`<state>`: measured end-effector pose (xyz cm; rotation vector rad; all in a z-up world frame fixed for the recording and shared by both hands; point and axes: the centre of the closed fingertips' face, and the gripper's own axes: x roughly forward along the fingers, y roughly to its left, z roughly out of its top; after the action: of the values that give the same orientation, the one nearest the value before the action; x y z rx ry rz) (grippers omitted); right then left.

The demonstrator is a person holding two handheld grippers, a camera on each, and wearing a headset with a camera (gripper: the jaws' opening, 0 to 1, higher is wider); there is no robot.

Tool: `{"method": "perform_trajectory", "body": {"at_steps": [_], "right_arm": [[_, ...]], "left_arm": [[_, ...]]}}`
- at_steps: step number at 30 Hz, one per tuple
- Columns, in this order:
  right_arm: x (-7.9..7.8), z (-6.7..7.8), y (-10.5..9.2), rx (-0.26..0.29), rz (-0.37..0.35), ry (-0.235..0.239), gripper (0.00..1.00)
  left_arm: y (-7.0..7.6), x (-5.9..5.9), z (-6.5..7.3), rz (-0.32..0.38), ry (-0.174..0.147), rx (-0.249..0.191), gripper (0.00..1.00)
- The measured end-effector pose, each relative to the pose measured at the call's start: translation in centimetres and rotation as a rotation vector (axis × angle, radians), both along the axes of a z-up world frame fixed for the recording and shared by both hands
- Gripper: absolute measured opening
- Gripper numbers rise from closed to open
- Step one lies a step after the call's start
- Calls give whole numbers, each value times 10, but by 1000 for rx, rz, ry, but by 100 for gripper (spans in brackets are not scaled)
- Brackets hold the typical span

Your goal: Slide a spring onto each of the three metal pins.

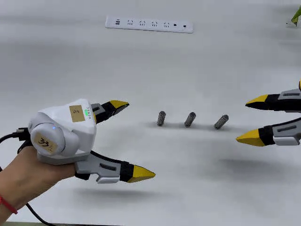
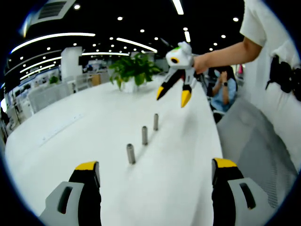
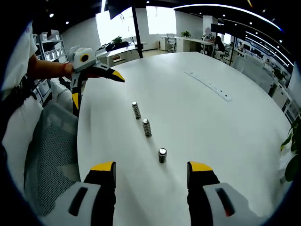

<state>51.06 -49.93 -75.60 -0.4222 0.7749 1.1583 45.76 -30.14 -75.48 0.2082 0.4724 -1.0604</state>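
appearing finished: three spring-covered pins (image 1: 190,119) stand in row on white table (image 1: 211,66), each seemingly sleeved. power strip (image 1: 149,24) well beyond row. left gripper (image 1: 131,139) and right gripper (image 1: 249,119) flank row, jaws wide apart, empty. nothing left to load, likely.

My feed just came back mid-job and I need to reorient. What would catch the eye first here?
The eye goes first to the three pins standing in a row mid-table, each apparently wrapped in a spring. The left gripper and the right gripper flank the row, jaws open and yellow tips pointing inward. A white power strip lies at the far side of the table.
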Motion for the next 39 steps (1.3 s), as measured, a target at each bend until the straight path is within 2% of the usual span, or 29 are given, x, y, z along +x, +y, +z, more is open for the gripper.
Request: {"method": "perform_trajectory", "body": {"at_steps": [2, 6, 9, 15, 19, 24, 39], "right_arm": [[-3, 1, -6, 17, -11, -9, 65], [-11, 8, -14, 111, -45, -35, 74], [-19, 7, -22, 136, -55, -42, 80], [-34, 4, -35, 190, -81, -48, 88], [-36, 7, -40, 224, -102, -79, 93], [-40, 7, -43, 223, -93, -95, 97], [-43, 15, -45, 229, -115, -109, 96]], "left_arm": [[1, 0, 0, 2, -6, 3, 100], [2, 0, 1, 7, -17, 10, 100], [4, 1, 1, 19, -31, 16, 100], [7, -3, -4, 33, -23, 41, 100], [8, -5, -7, 39, -23, 59, 100], [10, -2, -6, 63, -21, 54, 100], [7, -6, -4, 50, -23, 61, 100]]}}
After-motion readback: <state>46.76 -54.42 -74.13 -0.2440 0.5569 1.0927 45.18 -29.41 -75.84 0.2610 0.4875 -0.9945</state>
